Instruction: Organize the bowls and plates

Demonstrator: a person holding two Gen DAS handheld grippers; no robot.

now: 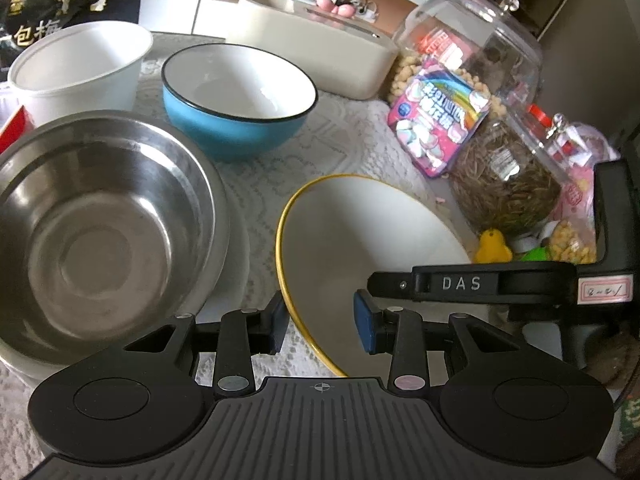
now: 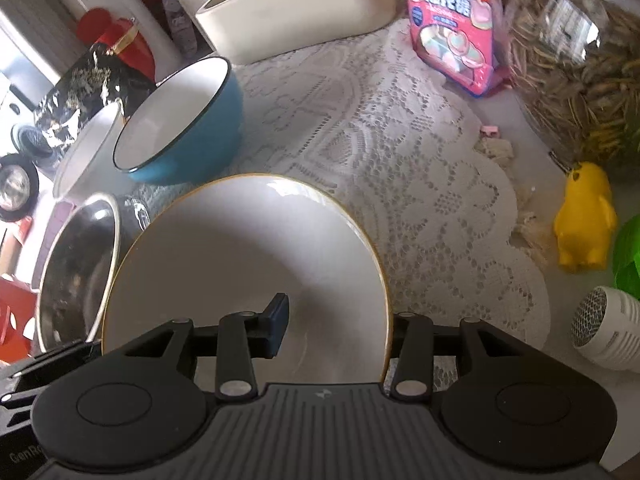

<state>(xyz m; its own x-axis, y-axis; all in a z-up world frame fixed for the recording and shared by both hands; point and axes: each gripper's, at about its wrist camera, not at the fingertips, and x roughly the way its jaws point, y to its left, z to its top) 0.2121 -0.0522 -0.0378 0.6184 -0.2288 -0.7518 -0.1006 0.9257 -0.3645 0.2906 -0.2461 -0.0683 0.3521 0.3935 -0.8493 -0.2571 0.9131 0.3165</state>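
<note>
Gold-rimmed plate [image 2: 240,256] | tilted on lace-covered bench [image 2: 400,152], beside steel bowl [image 1: 100,224] | straddled by both part-open grippers | left gripper [image 1: 320,326]: no pressing seen | right gripper [image 2: 334,330]: outer finger hidden, grip undeterminable

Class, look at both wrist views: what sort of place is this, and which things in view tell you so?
Probably a table in a home. A lace tablecloth covers it; household dishes such as a blue bowl and a steel bowl sit by snack jars and a marshmallow packet.
</note>
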